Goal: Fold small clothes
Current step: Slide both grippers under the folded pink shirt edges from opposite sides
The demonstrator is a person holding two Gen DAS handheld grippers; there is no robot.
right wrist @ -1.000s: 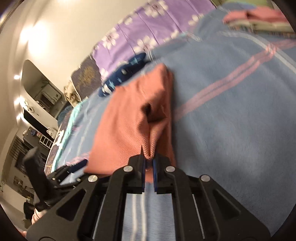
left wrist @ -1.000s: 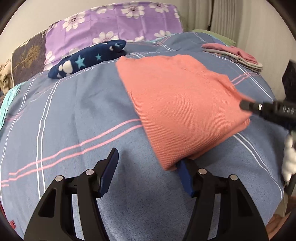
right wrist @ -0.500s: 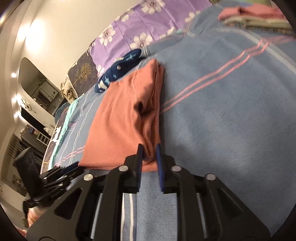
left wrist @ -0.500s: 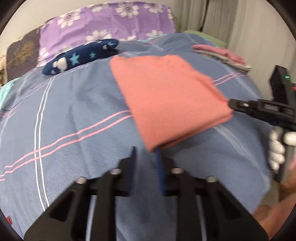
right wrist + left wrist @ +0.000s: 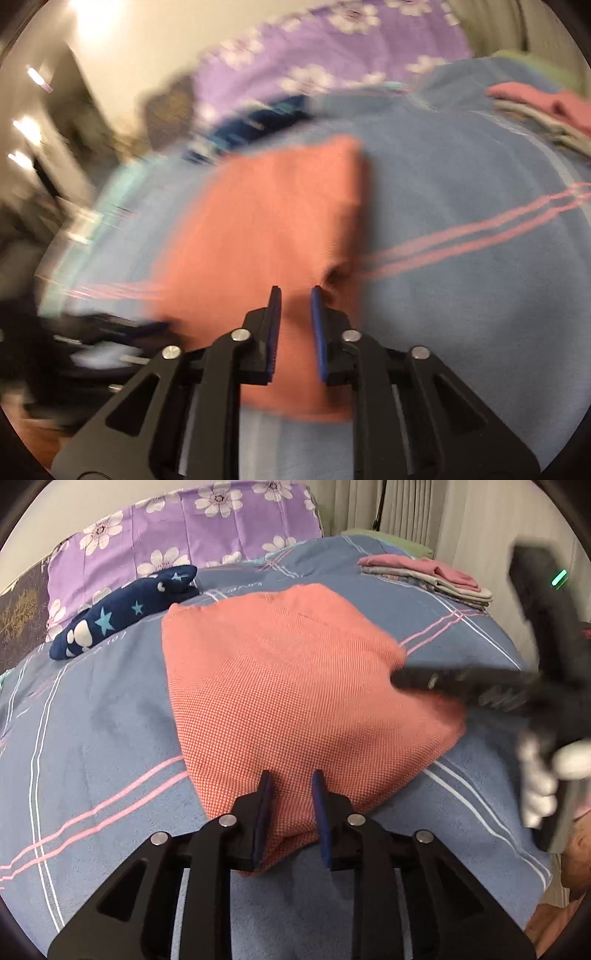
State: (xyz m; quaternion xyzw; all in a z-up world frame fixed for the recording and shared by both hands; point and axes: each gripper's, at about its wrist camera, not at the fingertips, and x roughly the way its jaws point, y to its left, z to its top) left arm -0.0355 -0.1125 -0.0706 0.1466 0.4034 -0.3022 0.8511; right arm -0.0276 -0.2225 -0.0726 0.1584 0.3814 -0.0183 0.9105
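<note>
Where folded, salmon knit garment, flat rectangle.

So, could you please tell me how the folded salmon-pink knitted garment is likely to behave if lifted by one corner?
The salmon-pink knitted garment would probably flop: its edges sag onto the blue striped bedcover. Its loosely stacked layers would likely unfold. It looks light and grippy, not slippery.

1. The folded salmon garment is cloth with a coarse, waffle-like knit, matt.
2. The blue bedspread is soft, matt, slightly fuzzy cloth with woven pink and white stripes.
3. The left claw is matt black plastic with shiny metal rivets; its fingers carry blue pads.
4. The right claw looks the same: black plastic, metal rivets, blue pads.
5. The purple pillow is smooth printed cloth.
6. The navy star-print item looks plush.
</note>
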